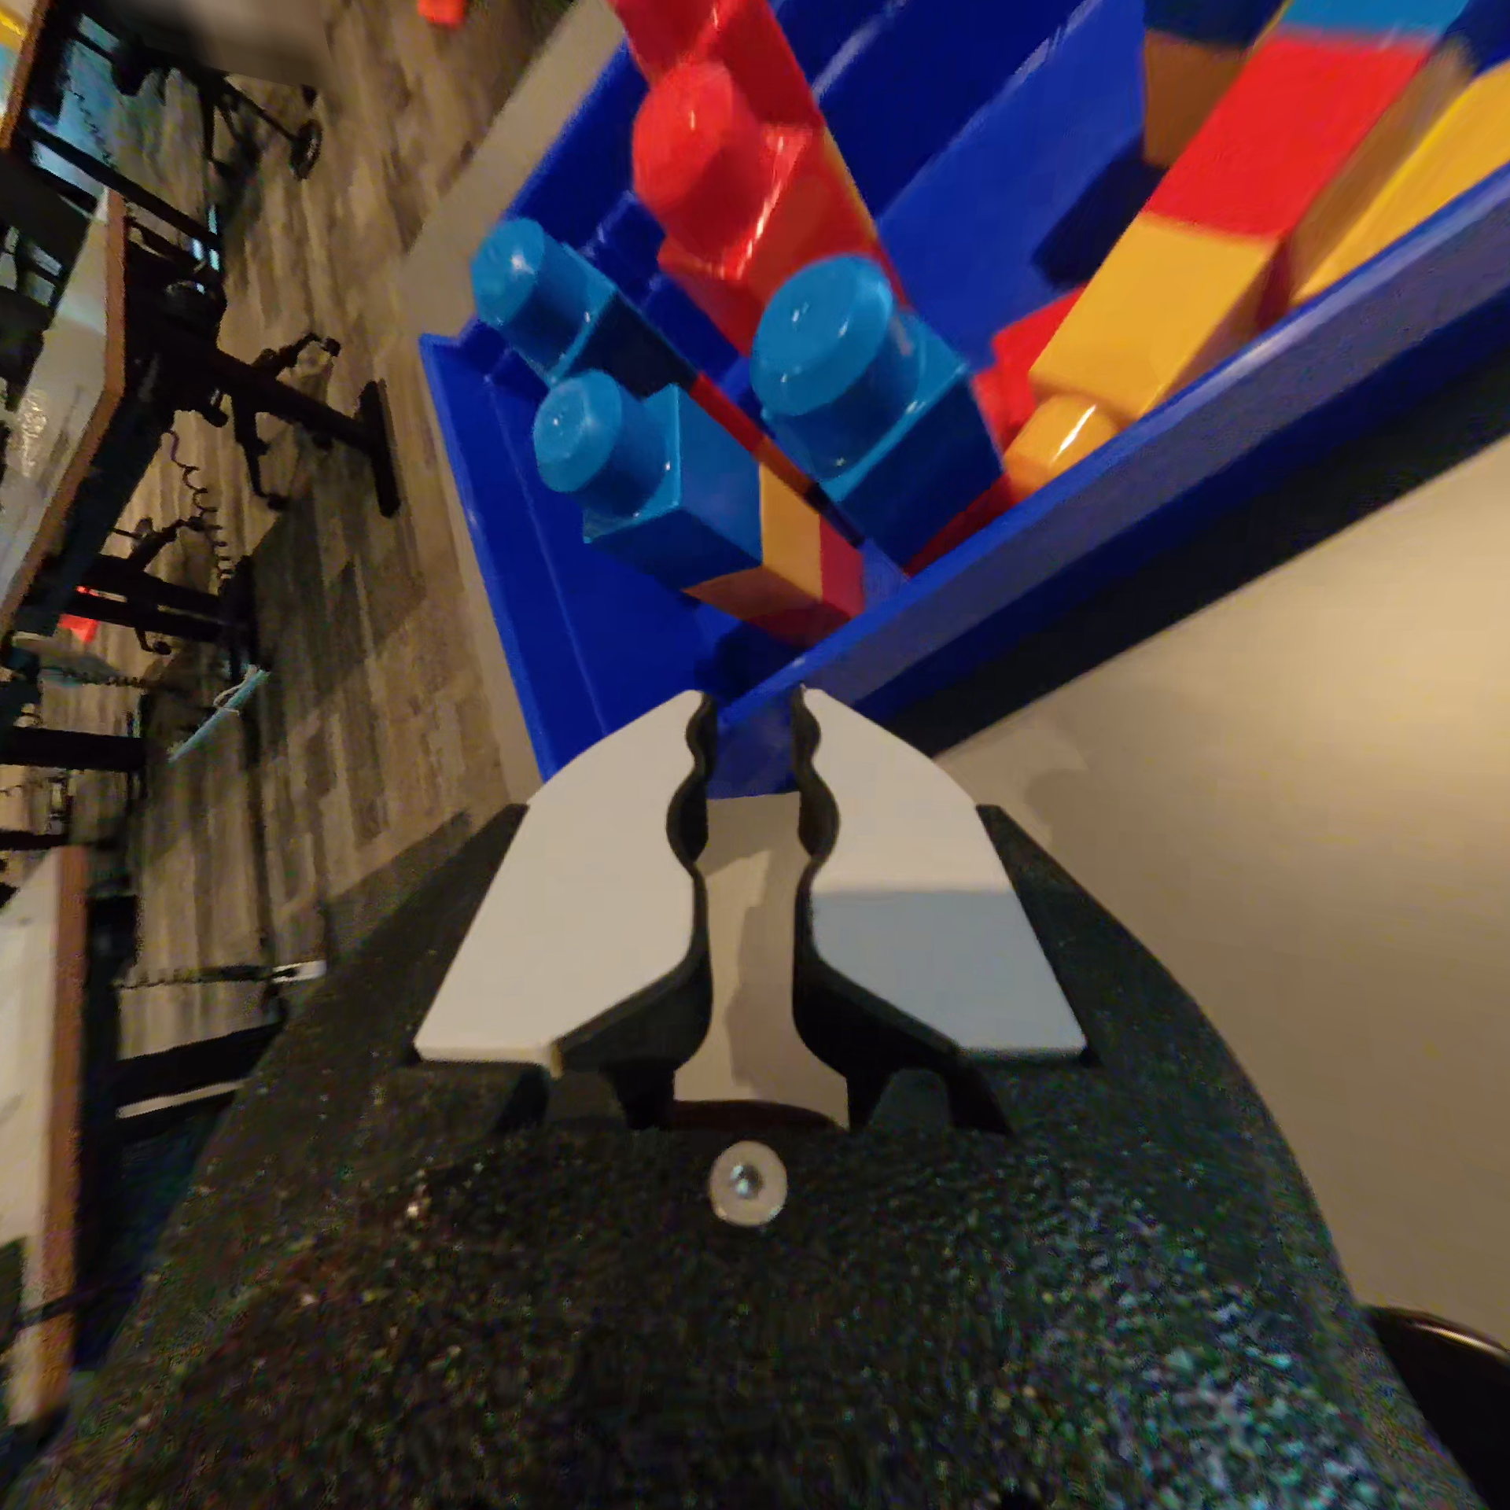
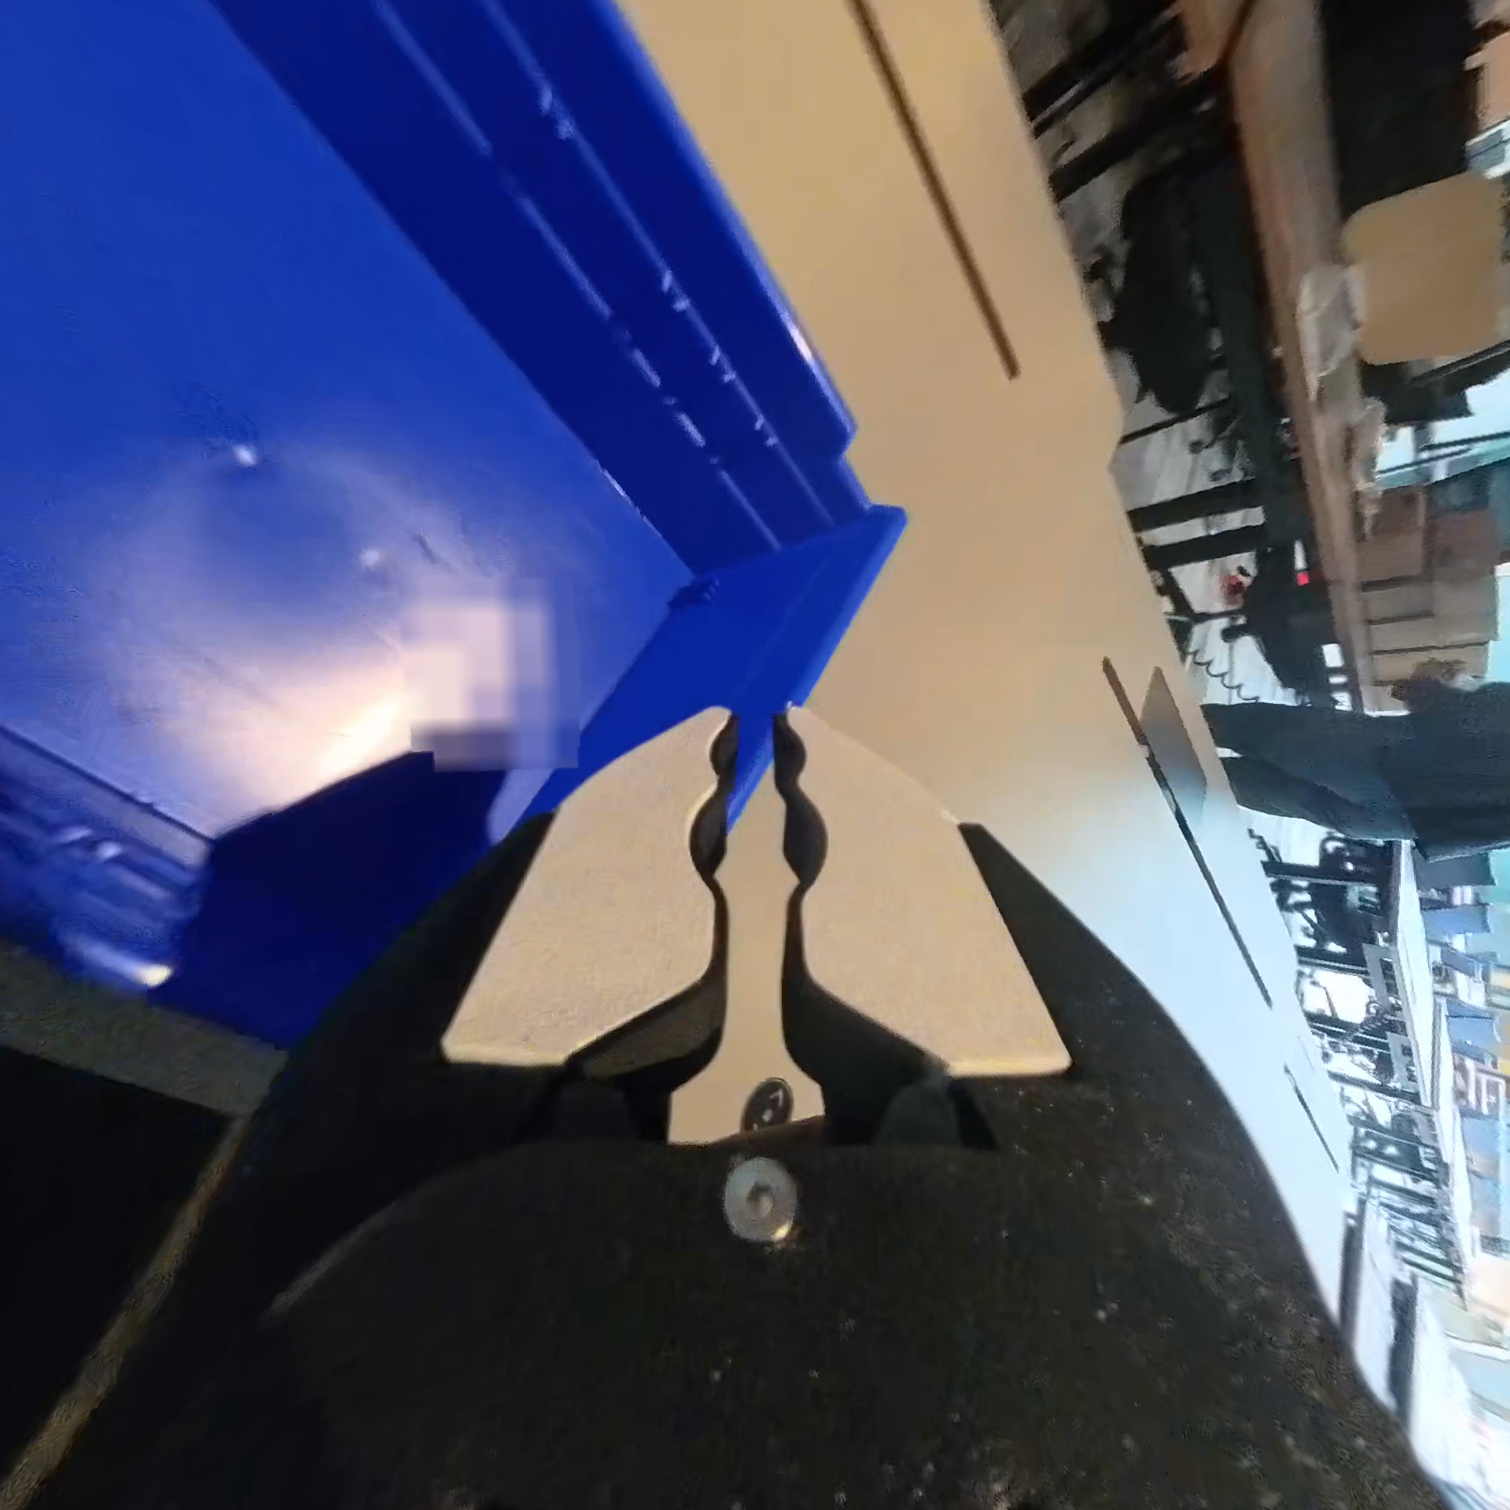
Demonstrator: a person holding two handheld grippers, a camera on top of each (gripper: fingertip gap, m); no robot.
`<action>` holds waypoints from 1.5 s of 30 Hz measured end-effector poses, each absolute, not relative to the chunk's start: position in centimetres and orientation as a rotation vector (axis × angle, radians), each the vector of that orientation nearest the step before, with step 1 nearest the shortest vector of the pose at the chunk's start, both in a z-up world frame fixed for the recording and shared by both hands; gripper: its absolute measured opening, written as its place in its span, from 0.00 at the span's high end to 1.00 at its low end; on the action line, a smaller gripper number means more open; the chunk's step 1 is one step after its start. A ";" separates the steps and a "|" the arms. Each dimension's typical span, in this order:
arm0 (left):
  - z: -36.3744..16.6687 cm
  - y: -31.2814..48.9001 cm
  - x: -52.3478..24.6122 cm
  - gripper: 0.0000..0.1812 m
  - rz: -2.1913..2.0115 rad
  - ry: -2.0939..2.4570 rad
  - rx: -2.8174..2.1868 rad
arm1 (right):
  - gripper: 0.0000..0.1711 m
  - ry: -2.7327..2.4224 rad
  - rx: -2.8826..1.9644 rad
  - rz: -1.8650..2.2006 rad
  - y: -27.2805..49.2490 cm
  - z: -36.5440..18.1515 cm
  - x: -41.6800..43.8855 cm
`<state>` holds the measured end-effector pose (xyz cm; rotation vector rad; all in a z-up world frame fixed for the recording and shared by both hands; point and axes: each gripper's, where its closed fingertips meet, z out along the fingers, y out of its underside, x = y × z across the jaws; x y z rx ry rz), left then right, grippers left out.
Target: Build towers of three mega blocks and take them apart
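Note:
A blue plastic bin (image 1: 1103,498) holds several mega blocks, some joined into towers lying on their sides. One tower has a blue block (image 1: 882,408) at its near end. Another shows a blue block (image 1: 654,482) on a yellow and a red one. A red block (image 1: 735,171) and a yellow block (image 1: 1152,319) lie farther in. My left gripper (image 1: 753,711) is shut on the bin's near rim. My right gripper (image 2: 756,723) is shut on a corner of the bin's rim (image 2: 817,588); its outer wall (image 2: 286,392) fills the left of that view. Both views are strongly tilted.
The bin is over a pale tabletop (image 1: 1226,858), which also shows in the right wrist view (image 2: 940,408). Grey carpet (image 1: 368,654) and black desk legs (image 1: 270,425) lie beyond the left table edge. Desks and a person in dark clothes (image 2: 1348,776) are far off on the right. Left tips to right tips: about 75 centimeters.

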<state>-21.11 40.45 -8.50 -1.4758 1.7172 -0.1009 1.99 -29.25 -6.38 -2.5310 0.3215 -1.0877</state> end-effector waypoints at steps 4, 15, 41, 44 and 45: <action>-5.9 35.9 -20.9 0.86 -0.277 1.617 -1.447 | 0.91 0.278 -2.369 -1.035 -27.5 -4.3 -2.2; -6.7 20.8 -11.9 0.78 -0.418 1.941 -1.048 | 0.73 -0.075 -2.409 -0.731 -19.7 -8.9 -13.7; -10.3 26.6 -23.4 0.84 -0.163 2.050 -1.191 | 0.76 0.026 -2.419 -1.319 -28.2 -10.5 -0.3; -10.1 27.7 -25.3 0.83 -0.117 2.048 -1.179 | 0.76 0.080 -2.409 -1.330 -29.3 -10.3 0.4; -10.0 28.1 -25.9 0.83 -0.076 2.052 -1.148 | 0.77 0.099 -2.405 -1.344 -29.7 -10.1 0.5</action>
